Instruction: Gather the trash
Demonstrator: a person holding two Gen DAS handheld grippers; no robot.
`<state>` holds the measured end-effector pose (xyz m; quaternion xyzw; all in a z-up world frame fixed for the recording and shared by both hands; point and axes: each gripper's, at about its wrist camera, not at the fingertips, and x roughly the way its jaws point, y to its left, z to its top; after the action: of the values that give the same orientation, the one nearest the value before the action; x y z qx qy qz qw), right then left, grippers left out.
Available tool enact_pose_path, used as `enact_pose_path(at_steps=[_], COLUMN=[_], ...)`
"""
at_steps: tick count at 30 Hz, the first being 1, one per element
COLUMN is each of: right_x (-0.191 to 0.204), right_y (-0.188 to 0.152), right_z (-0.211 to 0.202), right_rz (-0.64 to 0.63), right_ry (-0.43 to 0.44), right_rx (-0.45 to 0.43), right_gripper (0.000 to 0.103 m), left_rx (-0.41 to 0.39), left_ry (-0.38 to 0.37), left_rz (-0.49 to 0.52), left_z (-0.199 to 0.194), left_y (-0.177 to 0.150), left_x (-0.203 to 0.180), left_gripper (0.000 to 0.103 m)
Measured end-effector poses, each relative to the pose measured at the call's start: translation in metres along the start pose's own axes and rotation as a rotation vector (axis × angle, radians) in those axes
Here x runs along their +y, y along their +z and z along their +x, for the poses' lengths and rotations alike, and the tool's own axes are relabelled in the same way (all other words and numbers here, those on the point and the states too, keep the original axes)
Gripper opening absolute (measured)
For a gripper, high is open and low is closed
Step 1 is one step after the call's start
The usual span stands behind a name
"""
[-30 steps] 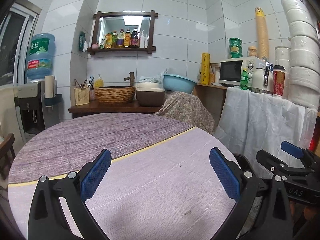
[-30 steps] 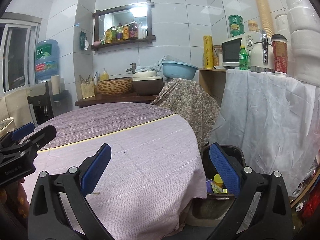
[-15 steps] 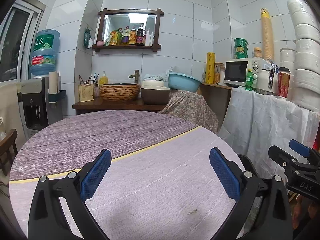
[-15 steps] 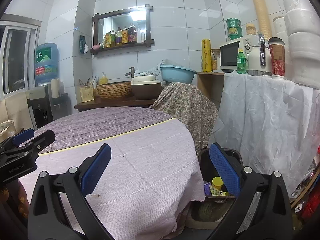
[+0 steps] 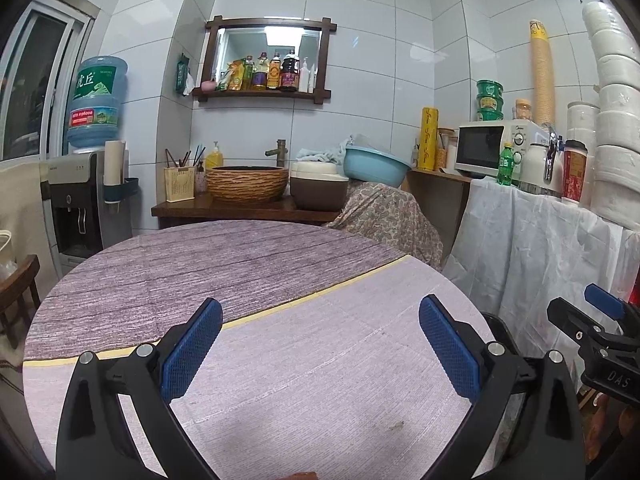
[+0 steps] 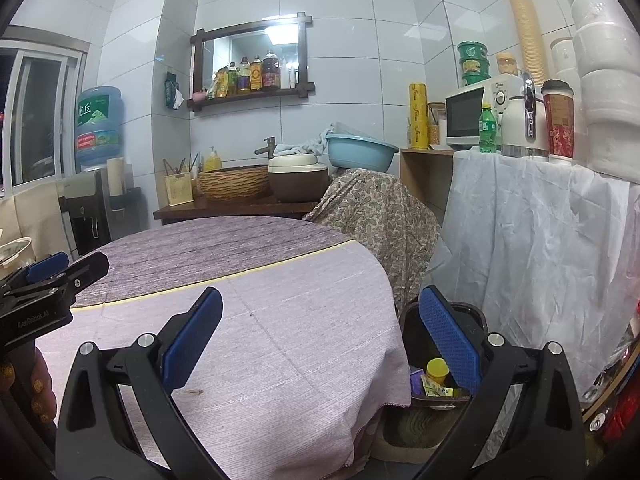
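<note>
My left gripper (image 5: 320, 344) is open and empty above the round table (image 5: 208, 264) with its purple cloth. My right gripper (image 6: 320, 340) is open and empty over the table's right edge. A dark trash bin (image 6: 472, 312) stands on the floor right of the table; it holds a yellow-capped container (image 6: 437, 369) and wrappers (image 6: 438, 391). The bin's rim shows in the left wrist view (image 5: 502, 326). The right gripper also shows at the right of the left wrist view (image 5: 600, 320), and the left gripper at the left of the right wrist view (image 6: 60, 272).
A small brown speck (image 6: 195, 391) lies on the cloth near the front. A cloth-draped stand (image 6: 376, 216) and a white-draped counter (image 6: 540, 232) with a microwave (image 6: 468, 120) stand to the right. A wooden sink shelf (image 5: 248, 208) and a water dispenser (image 5: 80, 200) stand behind the table.
Both grippers have risen a little and drawn back, so the table and bin sit lower in view. Both stay open and empty.
</note>
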<state>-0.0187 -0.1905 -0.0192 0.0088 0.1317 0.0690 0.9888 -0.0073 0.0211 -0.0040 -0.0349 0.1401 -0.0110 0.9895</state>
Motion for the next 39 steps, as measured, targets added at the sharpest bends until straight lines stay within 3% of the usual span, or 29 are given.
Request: enact_pose_path(at_steps=[39], right_x=[-0.004], right_y=[0.002], right_z=[0.003], right_rz=[-0.003], right_ry=[0.005], right_rx=[0.009], right_gripper=[0.097], left_rx=[0.026], left_ry=[0.006], left_rz=[-0.003], left_z=[0.002], left_y=[0.001], left_x=[0.011], left_gripper=[0.098])
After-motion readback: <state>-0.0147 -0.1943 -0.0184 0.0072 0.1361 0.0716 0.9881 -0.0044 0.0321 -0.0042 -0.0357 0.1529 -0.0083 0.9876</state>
